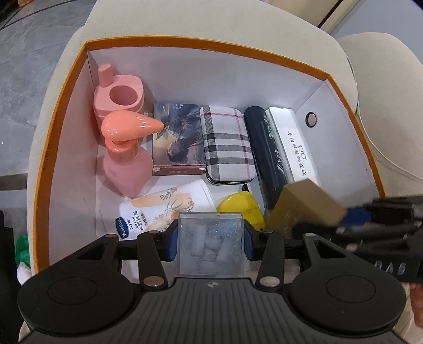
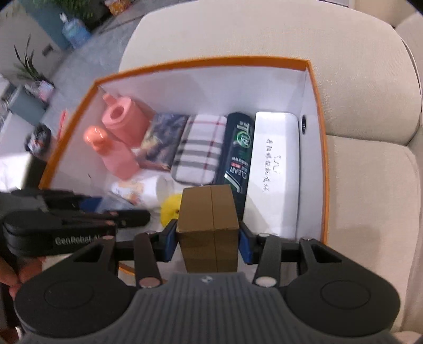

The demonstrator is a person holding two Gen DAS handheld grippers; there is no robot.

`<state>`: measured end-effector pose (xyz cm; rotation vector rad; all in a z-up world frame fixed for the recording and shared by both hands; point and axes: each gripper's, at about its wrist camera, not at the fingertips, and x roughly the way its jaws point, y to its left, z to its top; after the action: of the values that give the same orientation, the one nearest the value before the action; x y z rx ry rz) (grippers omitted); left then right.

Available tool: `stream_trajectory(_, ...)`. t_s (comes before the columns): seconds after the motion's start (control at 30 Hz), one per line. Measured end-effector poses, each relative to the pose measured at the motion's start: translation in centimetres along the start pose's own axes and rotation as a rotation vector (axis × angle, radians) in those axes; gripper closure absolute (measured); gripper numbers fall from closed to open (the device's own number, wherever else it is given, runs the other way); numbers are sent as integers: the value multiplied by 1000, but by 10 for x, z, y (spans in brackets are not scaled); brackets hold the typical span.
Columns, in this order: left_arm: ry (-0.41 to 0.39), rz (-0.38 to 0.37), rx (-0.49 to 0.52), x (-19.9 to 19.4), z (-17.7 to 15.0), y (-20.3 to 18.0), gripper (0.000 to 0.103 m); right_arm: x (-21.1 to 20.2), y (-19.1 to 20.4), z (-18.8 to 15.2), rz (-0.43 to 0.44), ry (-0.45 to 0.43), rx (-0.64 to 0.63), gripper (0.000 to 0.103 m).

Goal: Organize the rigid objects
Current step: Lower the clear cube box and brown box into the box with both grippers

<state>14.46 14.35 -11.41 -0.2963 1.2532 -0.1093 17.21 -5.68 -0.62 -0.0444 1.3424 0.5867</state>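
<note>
Left wrist view. Left gripper (image 1: 210, 240) pinches a clear box (image 1: 210, 244) between its blue pads, jaws about half spread, clamped on the box sides. It hangs over the near edge of the orange box (image 1: 201, 42), which sits on a beige cushion (image 1: 185, 18). Inside, back row from the left: pink holder (image 1: 119, 96), pump bottle (image 1: 124, 153), picture box (image 1: 178, 137), plaid case (image 1: 227, 143), dark bottle (image 1: 264, 153), white case (image 1: 293, 148). Front row: Vaseline tube (image 1: 164, 209), yellow case (image 1: 243, 207). The brown box (image 1: 306, 206) enters from the right, held by the right gripper (image 1: 351, 217) (blurred here).

Risk: free floor is scarce up front. Set down straight, the clear box lands on the tube or the yellow case and tips. The two grippers sit near each other; a careless lowering could knock them together.

Writing: "Vaseline" on the tube, with Chinese characters; more characters on the white case.

Right wrist view. Right gripper (image 2: 208, 242) grips the brown box (image 2: 208, 225) by its sides, jaws roughly half spread. It hangs above the yellow case (image 2: 170, 209) and the foot of the dark bottle (image 2: 236, 150). Left gripper (image 2: 92, 205) lies just beside it, a hand (image 2: 15, 270) behind.

Risk: the brown box may come down on the bottle and rock.

Writing: "CLEAR" on the bottle; "GenRobot" on the left gripper body.
</note>
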Motion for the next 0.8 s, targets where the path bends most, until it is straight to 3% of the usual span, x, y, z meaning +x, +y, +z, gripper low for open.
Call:
stream_trajectory(0.13, -4, 3, -9, 2, -1, -2, 51, 10, -3, -2, 8, 49, 39, 58)
stream_trajectory(0.47, -10, 1, -10, -3, -5, 0, 49, 2, -3, -4, -3, 29, 59, 56)
stream_trajectory(0.8, -63, -8, 14, -14, -12, -4, 51, 4, -13, -2, 56, 51, 119, 59)
